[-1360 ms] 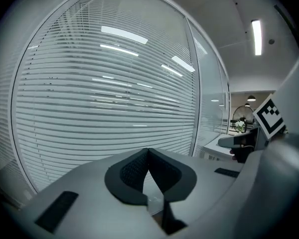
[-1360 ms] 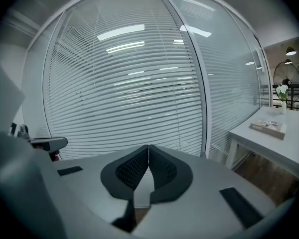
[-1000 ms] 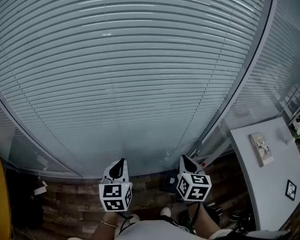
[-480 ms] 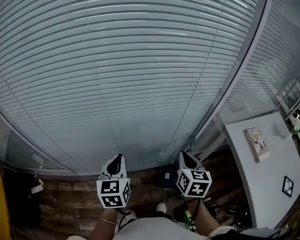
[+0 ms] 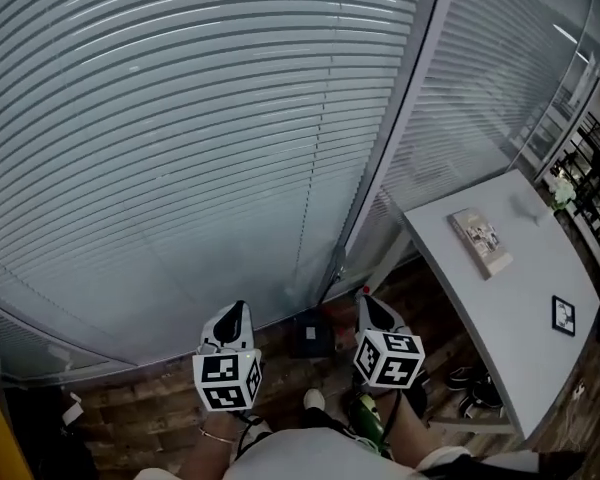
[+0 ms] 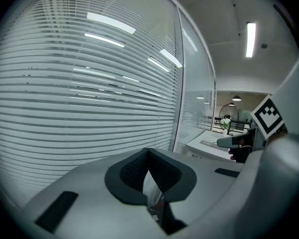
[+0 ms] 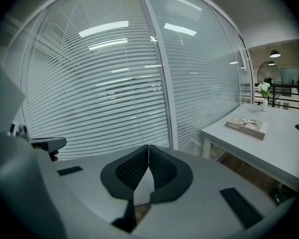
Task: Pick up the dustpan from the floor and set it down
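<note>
Grey-white slatted blinds (image 5: 180, 118) behind glass fill nearly everything ahead of both claws. The left claw (image 5: 242, 318), a grey plastic two-jaw tool topped with a black-and-white marker cube, is seen clenched in the left gripper view. Its black ribbed pads (image 6: 134, 171) are pressed together at the tips, and nothing is caught between them. Same deal with the matching right claw (image 5: 366, 310): its pads (image 7: 132, 171) are closed tip to tip in the right gripper view and nothing is held. The two claws are held side by side, apart from each other, both pointed toward the foot of the blinds. A dark squarish object (image 5: 311, 336) is seen lying on the brown wood-plank floor (image 5: 150, 408), between the two claws and just past their tips, untouched by either. It's likely the dustpan, but it's too dark and small to be called for sure. Off to the right of the right claw, well apart, a white rectangular table (image 5: 500, 308) is seen with a pale book (image 5: 480, 243) lying flat on it.
</note>
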A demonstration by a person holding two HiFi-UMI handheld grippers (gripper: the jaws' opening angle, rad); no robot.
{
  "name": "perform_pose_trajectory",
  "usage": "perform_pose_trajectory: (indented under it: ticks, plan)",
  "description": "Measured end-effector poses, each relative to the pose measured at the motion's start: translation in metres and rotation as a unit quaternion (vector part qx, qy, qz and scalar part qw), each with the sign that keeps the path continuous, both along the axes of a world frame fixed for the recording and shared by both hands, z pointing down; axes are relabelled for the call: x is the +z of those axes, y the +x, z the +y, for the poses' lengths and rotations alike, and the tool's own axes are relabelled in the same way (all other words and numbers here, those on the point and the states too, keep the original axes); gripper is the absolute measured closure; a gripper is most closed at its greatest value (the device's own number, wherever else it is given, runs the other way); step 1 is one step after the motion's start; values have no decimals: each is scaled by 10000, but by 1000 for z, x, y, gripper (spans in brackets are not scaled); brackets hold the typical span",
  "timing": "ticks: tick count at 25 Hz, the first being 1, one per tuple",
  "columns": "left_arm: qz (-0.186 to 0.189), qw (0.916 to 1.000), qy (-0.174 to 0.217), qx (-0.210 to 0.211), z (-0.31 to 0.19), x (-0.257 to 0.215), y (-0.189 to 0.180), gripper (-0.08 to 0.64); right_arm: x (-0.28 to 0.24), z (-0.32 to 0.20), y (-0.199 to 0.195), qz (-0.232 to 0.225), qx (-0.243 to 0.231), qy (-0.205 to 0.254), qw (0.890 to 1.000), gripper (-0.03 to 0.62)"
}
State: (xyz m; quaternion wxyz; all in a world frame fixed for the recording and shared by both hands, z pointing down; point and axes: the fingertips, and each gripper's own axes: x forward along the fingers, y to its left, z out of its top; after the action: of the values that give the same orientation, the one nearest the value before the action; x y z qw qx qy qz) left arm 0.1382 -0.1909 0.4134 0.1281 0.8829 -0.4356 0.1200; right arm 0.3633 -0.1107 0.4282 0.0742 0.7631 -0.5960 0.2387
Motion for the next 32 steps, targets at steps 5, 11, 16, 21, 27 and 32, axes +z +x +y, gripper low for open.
perform_pose_trajectory:
  ticks: [5,11,16,21,27,32]
  plan:
    - [12,9985,9,546,8,0,54,543,0,31,41,-7,521,-3,9986,560]
    - [29,9954,29,960,17,0,102,543,2,54,75,-13,863,-14,9963,560]
    - [-39,9942,-26,1079,21,9,123,543,10,62,90,-83,961,-56,9953,560]
    - [-207,9935,-196,1101,22,32,134,543,31,62,98,-235,977,-193,9947,560]
    - [-343,9919,-363,1171,16,64,150,543,67,54,107,-485,973,-423,9932,560]
    - [-488,9904,-530,1184,20,101,163,543,106,58,114,-703,937,-677,9908,560]
